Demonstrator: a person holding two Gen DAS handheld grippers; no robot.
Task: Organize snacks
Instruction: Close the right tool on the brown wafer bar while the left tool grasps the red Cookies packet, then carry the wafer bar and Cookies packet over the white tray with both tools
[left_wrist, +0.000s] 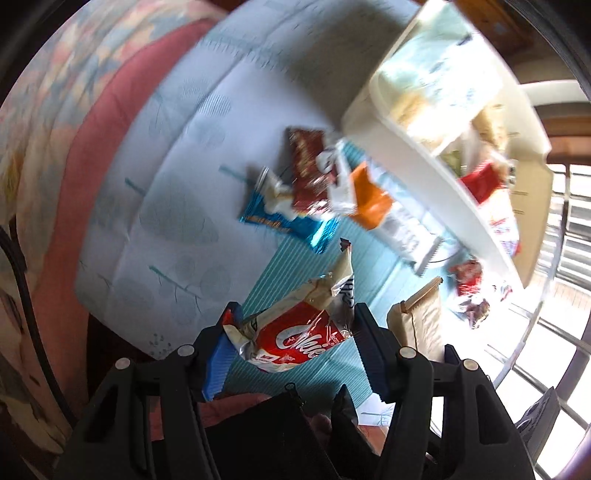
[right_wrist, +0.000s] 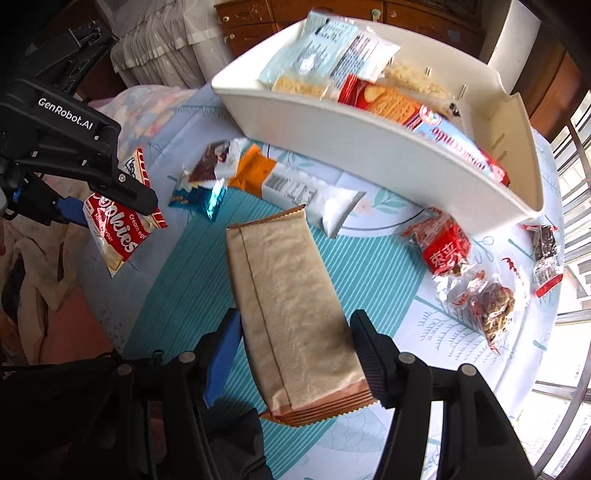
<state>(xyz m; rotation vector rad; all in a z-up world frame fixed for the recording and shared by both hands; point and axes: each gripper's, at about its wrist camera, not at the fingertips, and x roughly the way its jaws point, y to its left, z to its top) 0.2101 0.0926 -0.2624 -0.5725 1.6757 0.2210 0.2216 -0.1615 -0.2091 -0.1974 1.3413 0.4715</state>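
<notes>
Left hand-held gripper (left_wrist: 291, 332): closed on a red-and-white cookie pack (left_wrist: 295, 336), held off the left edge of the table (right_wrist: 369, 280). Right hand-held gripper (right_wrist: 295, 343): clamped on a long tan wafer pack (right_wrist: 291, 306), held over the teal striped mat (right_wrist: 177, 295). White bin (right_wrist: 332, 133): far side of the table, holding several snack packs. Loose items just before the bin: a brown bar (right_wrist: 210, 162), blue foil pack (right_wrist: 199, 197), orange-and-white pack (right_wrist: 288, 188). Toward the right edge: a red pack (right_wrist: 443, 247) and small wrapped sweets (right_wrist: 495, 306).
</notes>
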